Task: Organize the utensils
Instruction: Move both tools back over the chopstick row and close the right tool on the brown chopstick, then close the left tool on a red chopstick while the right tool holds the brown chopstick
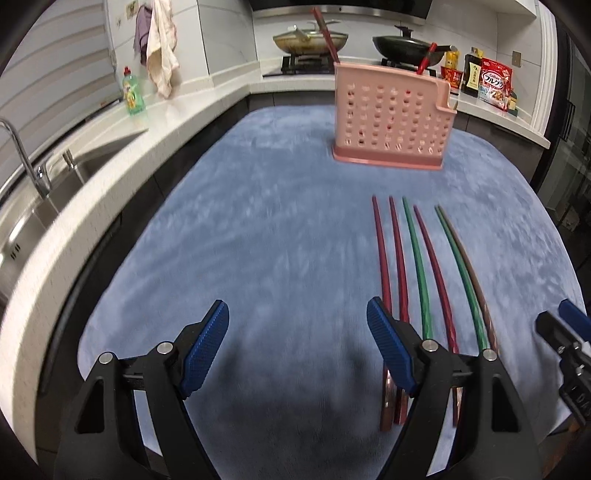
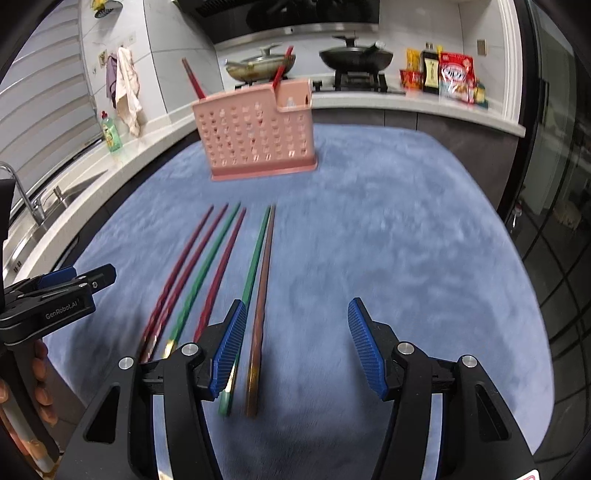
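Several chopsticks lie side by side on the blue mat [image 1: 277, 221]: red ones [image 1: 382, 251], green ones [image 1: 417, 251] and a brown one [image 1: 476, 284]. Behind them stands a pink perforated holder [image 1: 391, 118] with two red chopsticks [image 1: 327, 33] upright in it. My left gripper [image 1: 297, 308] is open over bare mat, just left of the row. My right gripper [image 2: 297, 304] is open too, low over the row's right end. The brown chopstick [image 2: 264, 273] runs between its fingers, nearer the left pad [image 2: 231, 350], untouched. The holder [image 2: 258, 136] stands beyond.
A white counter with a sink and tap [image 1: 22, 155] runs along the left, with a green soap bottle [image 1: 131, 92] and hanging cloths [image 1: 160, 48]. Two pans [image 1: 310, 38] sit on the stove behind. Food packages [image 1: 491, 81] stand at back right. A glass door [image 2: 561, 184] is on the right.
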The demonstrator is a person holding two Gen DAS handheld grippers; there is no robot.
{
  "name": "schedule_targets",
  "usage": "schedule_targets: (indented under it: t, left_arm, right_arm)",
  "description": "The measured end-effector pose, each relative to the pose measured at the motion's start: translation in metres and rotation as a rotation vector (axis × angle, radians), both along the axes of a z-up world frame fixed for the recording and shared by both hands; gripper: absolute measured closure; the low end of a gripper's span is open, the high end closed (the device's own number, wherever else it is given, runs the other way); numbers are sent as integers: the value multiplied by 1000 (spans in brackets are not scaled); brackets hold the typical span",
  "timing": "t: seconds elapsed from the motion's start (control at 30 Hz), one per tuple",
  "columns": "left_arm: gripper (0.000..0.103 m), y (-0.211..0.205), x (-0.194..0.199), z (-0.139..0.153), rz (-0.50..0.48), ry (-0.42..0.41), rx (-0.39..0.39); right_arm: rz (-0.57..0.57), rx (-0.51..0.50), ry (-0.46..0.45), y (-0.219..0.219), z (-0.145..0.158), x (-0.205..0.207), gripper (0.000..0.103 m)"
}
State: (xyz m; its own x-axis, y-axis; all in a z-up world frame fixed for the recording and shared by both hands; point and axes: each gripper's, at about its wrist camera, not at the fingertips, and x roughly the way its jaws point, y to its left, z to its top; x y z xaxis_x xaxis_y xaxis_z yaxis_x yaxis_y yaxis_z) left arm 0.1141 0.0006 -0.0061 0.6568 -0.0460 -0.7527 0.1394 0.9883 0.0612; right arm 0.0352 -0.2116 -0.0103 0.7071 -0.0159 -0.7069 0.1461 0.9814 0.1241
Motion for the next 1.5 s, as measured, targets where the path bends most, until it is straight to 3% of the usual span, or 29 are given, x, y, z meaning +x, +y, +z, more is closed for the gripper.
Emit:
schedule_targets:
  t: [0.13,0.37,0.9,1.0,1.5]
  left_arm:
    - [30,2,-7,-12,-4,23,6]
    - [30,9,-14,-23,6,45,-6]
    - [29,13,-23,-32,-6,74,-36]
    - [29,11,-26,-32,-15,76,-40]
    - [29,-6,-31,-33,-71,93,-91]
  right_arm:
    - [15,-21,20,10,-13,-5,52]
    - [35,-10,52,16,-26,-7,72]
    - [80,6,90,27,-43,-5,87]
    - [67,-17,86,26,-44,-5,96]
    - [22,16,80,14,-44,-7,96]
